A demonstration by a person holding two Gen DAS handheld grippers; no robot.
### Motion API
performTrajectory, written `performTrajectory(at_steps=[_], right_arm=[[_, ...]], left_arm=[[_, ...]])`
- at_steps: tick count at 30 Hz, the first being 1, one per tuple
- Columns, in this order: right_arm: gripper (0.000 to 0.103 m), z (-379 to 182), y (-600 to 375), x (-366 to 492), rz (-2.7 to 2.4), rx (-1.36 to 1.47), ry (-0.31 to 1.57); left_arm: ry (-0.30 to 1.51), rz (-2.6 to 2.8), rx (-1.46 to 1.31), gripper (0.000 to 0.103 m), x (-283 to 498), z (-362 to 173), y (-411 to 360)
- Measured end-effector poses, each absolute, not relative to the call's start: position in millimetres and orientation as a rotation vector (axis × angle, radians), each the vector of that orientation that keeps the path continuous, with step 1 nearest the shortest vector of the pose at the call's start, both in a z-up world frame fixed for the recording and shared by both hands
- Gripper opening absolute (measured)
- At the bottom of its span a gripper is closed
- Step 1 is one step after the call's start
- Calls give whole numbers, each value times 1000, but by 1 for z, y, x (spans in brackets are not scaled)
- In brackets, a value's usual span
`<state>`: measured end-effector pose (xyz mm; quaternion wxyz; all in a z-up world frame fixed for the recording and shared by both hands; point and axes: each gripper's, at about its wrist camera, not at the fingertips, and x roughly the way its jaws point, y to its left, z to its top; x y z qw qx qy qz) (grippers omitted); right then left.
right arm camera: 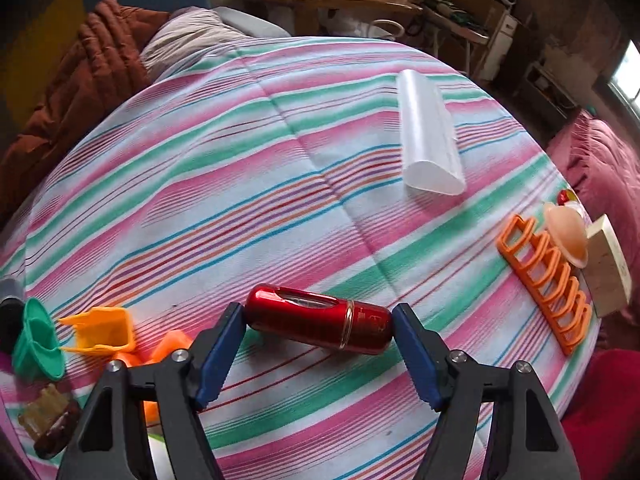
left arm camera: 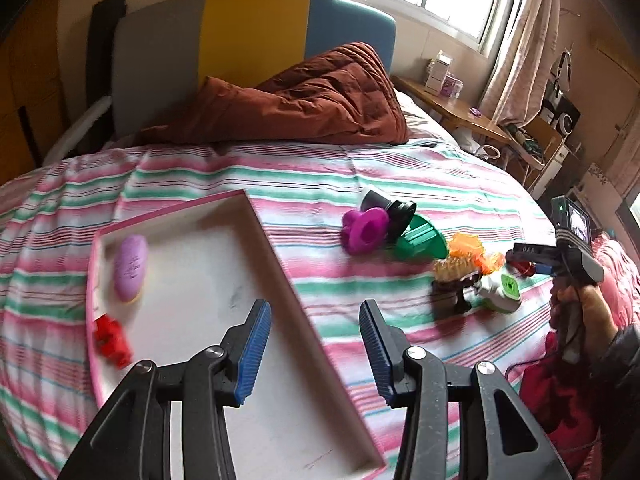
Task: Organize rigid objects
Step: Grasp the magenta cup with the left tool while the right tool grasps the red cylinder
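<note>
Pink-rimmed shallow white tray [left arm camera: 256, 216] on the striped bed already holds a lilac oval case [left arm camera: 130, 268], and your left claw [left arm camera: 314, 350] hangs empty, half open, over it; further right your right claw [right arm camera: 318, 356] straddles the glossy red metal cylinder [right arm camera: 318, 322] lengthwise, pads at its ends, grip not yet sure

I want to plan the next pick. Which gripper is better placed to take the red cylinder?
Right. The right gripper already straddles the red cylinder; the left gripper hangs open over the tray.
</note>
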<state>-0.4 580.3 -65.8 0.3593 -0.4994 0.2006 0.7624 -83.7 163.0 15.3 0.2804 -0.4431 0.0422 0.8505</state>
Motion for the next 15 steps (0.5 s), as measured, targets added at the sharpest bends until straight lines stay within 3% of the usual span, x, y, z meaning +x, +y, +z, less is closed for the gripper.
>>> performTrajectory(at_steps=[9,15], right_arm=[[75,-67,581,-1,1976,-1305,532],[75,-68,580,-2,1982,-1316,531]], left_arm=[[75,2159,-1276,47,-116,-2,214],[156,2125,-1331,46,-142,-24,248]])
